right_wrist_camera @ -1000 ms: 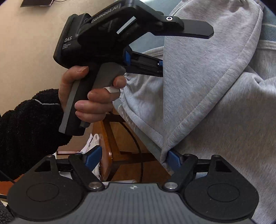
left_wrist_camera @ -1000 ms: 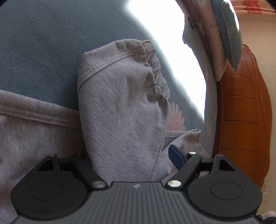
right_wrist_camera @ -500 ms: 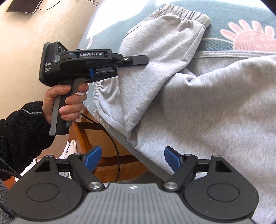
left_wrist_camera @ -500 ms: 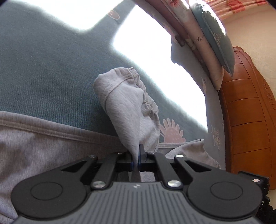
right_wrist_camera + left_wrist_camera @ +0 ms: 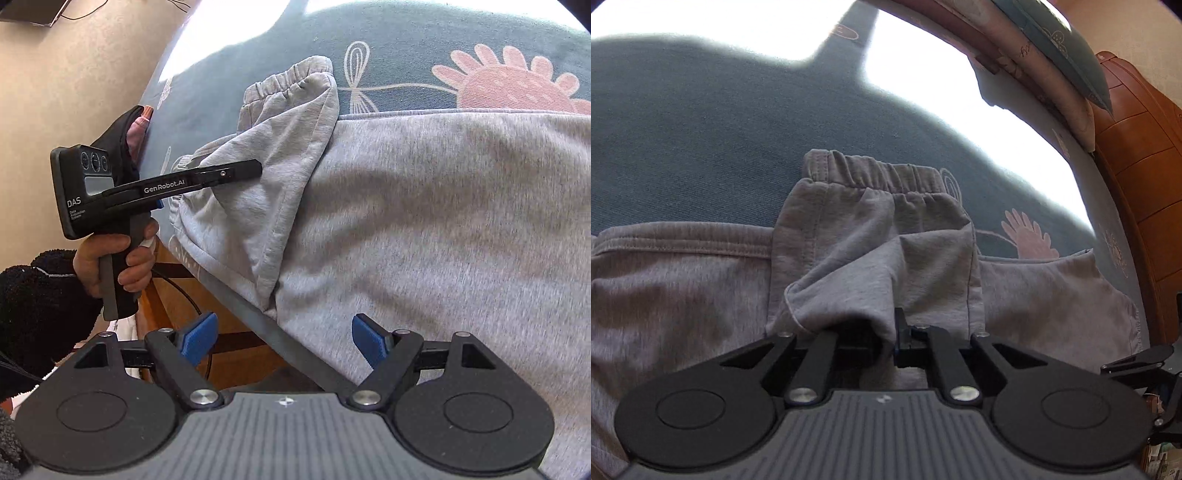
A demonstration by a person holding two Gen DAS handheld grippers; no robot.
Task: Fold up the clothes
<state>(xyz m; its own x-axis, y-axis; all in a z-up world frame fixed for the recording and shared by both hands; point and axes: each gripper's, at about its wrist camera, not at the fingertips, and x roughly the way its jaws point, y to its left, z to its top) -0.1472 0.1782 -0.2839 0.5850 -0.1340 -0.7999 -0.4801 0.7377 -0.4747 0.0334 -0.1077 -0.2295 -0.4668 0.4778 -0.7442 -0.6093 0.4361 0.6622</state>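
The left tongs [image 5: 892, 338], jaws easing apart, pinch the grey fleece sleeve [image 5: 875, 254] ahead of them, folding it over the grey sweatshirt [image 5: 443, 221] on the blue patterned bed [image 5: 701, 147]; the right tongs [image 5: 282, 338] wait spread, empty.

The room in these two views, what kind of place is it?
Most likely a bedroom at home: a grey garment lies on a bed's blue patterned bedspread, with pillows stacked against a wooden headboard.

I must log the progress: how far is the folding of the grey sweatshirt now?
Early stage. Done: the sweatshirt body lies spread on the bedspread. In hand: the left gripper pinches the sleeve, jaws opening slightly, cuff past the hem. Left: sleeve unfolded; right gripper open, empty.
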